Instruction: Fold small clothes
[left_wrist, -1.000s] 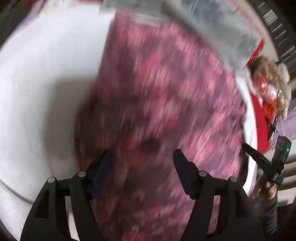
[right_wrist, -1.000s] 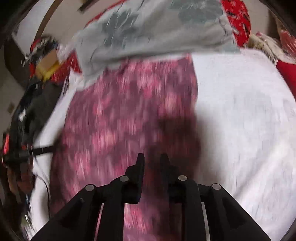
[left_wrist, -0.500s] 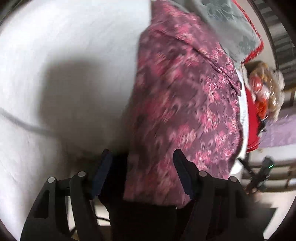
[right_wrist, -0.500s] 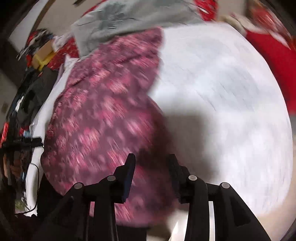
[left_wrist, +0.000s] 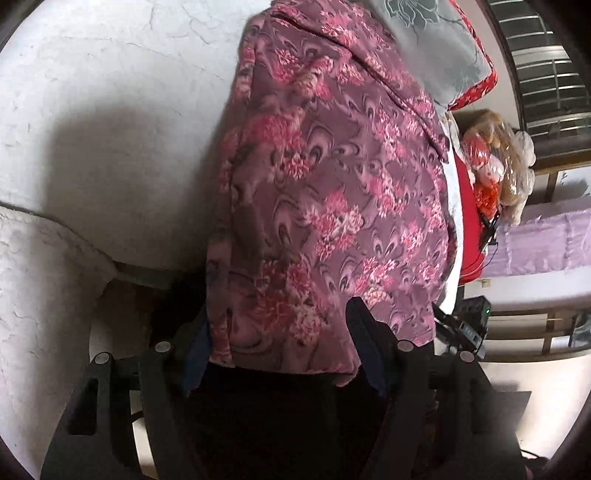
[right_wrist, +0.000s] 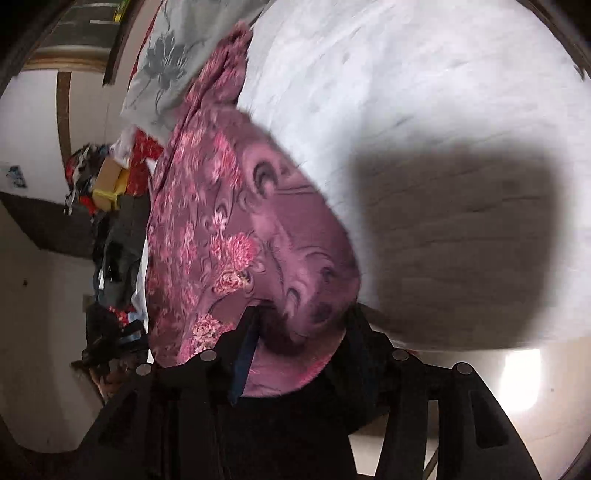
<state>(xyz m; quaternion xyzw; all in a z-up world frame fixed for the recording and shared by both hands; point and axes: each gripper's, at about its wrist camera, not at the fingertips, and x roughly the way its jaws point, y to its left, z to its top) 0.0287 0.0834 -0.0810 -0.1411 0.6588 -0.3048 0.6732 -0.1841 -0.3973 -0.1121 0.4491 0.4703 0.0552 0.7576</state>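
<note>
Both grippers have slid toward the white bed's (left_wrist: 110, 110) near edge. Left gripper (left_wrist: 277, 339) jaws stand spread around the floral garment's (left_wrist: 332, 184) hem; right gripper (right_wrist: 299, 343) jaws are opening, cloth between them. Garment runs toward 12 o'clock, meeting a grey pillow (right_wrist: 173, 55).

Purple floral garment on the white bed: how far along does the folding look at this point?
Done: the garment lies as a long narrow strip on the white bed, so it looks folded lengthwise. In hand: both grippers sit at its near hem, left gripper with jaws apart, right gripper with jaws opening, cloth between both. Left: probably folding the hem up toward the grey pillow.
</note>
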